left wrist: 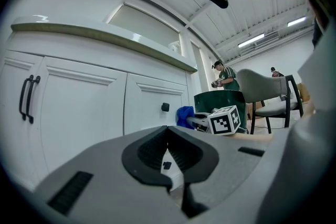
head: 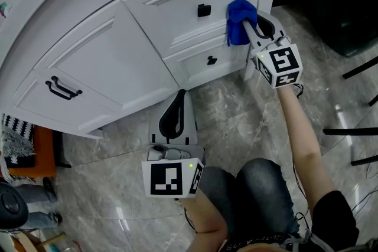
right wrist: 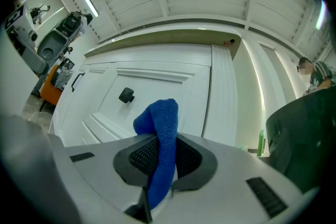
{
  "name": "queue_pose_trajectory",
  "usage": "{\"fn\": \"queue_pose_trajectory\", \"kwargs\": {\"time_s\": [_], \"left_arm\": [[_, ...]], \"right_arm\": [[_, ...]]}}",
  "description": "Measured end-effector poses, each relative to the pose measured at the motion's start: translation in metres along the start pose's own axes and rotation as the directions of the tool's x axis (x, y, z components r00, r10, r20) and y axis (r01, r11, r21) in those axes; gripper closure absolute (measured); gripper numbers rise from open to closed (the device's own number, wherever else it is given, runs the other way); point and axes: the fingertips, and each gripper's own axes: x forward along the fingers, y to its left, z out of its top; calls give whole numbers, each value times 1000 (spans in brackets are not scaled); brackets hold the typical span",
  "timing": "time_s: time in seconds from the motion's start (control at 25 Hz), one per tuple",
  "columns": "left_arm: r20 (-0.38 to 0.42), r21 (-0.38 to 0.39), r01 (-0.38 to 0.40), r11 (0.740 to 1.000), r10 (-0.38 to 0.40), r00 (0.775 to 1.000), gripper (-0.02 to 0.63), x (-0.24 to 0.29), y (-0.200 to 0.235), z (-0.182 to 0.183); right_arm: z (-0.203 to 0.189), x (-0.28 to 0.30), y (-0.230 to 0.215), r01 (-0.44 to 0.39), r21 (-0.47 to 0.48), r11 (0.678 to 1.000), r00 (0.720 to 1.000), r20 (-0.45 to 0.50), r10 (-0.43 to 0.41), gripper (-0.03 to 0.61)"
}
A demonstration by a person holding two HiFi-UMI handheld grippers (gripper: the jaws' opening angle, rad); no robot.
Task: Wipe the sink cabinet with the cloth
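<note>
The white sink cabinet fills the upper left of the head view, with two drawers bearing black knobs and a door with a black bar handle. My right gripper is shut on a blue cloth, which is held against the right edge of the upper drawer. In the right gripper view the cloth hangs bunched between the jaws, in front of the drawer knob. My left gripper is lower, near the cabinet's base, shut and holding nothing.
Grey marble floor lies below the cabinet. A dark green bin stands at the right, black chair legs beyond it. An orange item sits at lower left. The person's knees are below. Other people and a chair stand far off.
</note>
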Motion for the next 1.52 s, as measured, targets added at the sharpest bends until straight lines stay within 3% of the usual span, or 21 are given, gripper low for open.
{"fn": "queue_pose_trajectory", "kwargs": {"time_s": [0.2,0.48,0.64,0.76,0.84,0.96,1.12,1.2,1.36,1.52], "left_arm": [[1,-7,0,1000,0,1000,609,0,2,0],[0,-24,0,1000,0,1000,609,-1,2,-2],[-8,-3,15,1000,-15,1000,609,5,-2,-3],[-18,-1,15,1000,-15,1000,609,6,-5,-7],[-24,-1,10,1000,-10,1000,609,9,-4,-10],[-27,-6,-10,1000,9,1000,609,14,3,-14],[-45,-27,-89,996,88,995,609,10,18,-22],[-64,-28,-128,991,126,990,609,4,29,-28],[-85,-14,-173,985,171,982,609,-3,50,-37],[-79,-57,-180,982,175,981,609,6,52,-45]], "right_arm": [[-4,-5,-9,28,13,1000,1000,-6,-28,520],[-24,-18,-39,142,87,986,989,-56,-137,520],[-22,-19,-40,189,68,980,978,-104,-181,520],[-2,-32,-20,213,113,971,972,-126,-198,520],[23,-31,15,146,180,973,988,-82,-133,520],[47,-10,88,-46,261,964,998,-20,53,520],[47,18,163,-220,339,914,973,17,228,520],[36,26,194,-290,316,903,954,18,300,520],[9,36,222,-304,271,913,949,-1,316,520],[2,38,222,-306,251,918,952,73,298,520]]}}
